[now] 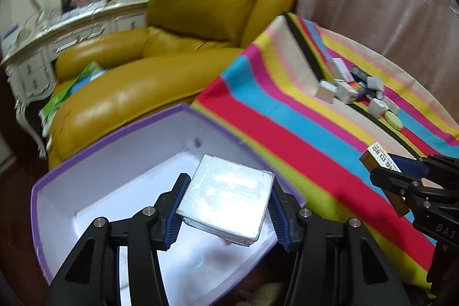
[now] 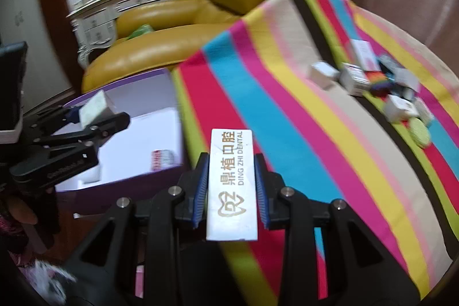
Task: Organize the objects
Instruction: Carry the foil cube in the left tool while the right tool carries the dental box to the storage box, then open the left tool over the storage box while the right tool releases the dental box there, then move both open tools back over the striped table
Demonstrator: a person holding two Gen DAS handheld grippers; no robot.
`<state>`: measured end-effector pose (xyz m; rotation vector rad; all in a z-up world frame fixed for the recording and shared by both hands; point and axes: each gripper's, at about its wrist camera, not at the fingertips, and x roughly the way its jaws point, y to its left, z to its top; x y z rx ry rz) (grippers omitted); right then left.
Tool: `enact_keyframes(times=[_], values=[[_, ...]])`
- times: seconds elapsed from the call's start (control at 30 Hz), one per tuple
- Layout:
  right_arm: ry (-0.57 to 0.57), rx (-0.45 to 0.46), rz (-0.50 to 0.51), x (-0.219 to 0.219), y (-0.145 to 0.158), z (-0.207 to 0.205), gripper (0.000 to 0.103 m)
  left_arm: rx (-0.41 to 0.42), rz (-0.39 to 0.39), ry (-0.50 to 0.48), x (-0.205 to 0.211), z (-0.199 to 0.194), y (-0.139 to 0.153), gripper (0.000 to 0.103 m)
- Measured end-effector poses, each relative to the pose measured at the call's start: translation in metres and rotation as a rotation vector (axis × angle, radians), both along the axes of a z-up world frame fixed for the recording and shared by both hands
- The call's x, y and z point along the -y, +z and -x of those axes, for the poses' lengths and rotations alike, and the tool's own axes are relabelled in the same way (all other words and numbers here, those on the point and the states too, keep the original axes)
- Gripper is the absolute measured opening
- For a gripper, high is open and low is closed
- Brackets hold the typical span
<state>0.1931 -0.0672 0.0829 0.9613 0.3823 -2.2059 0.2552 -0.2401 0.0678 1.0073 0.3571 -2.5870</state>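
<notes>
Surface: table under a striped cloth (image 1: pixel 287 134) in red, blue, pink, yellow, green and beige bands.
Far side: cluster of small boxes (image 2: pixel 361 76), mostly white, close together on the cloth.
Beside cluster: pale green oval item (image 2: pixel 419 132), flat on the cloth.

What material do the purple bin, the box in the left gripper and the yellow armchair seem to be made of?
Purple bin: probably cardboard, matte, with thin flat walls and a white inside.
Silver box in the left gripper: likely card under glossy film; it glares.
Armchair: leather or imitation, shiny and creased.
</notes>
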Motion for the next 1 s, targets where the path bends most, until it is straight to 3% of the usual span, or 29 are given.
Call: enact_keyframes(times=[0.1,0.33,0.87,0.9,0.97,1.0], values=[[0.061,0.017,-0.004,0.023,-0.003,-0.009,0.034,-0.001,-0.028,0.041,0.015,-0.018,-0.004,0.053],[0.216,-0.011,-0.041,0.074,-0.002,-0.034,0.034,-0.006,-0.012,0.143,0.045,-0.049,-0.007,0.053],[0.465,-0.025,-0.078,0.154,-0.014,-0.077,0.035,0.033,0.109,0.368,0.104,-0.078,-0.004,0.054],[0.475,-0.017,-0.064,0.155,-0.014,-0.078,0.037,0.037,0.116,0.394,0.106,-0.079,-0.003,0.058],[0.487,0.013,-0.038,0.157,-0.014,-0.076,0.059,0.050,0.123,0.443,0.109,-0.078,-0.003,0.076],[0.485,0.021,-0.026,0.156,-0.013,-0.075,0.065,0.050,0.124,0.463,0.109,-0.078,-0.002,0.085]])
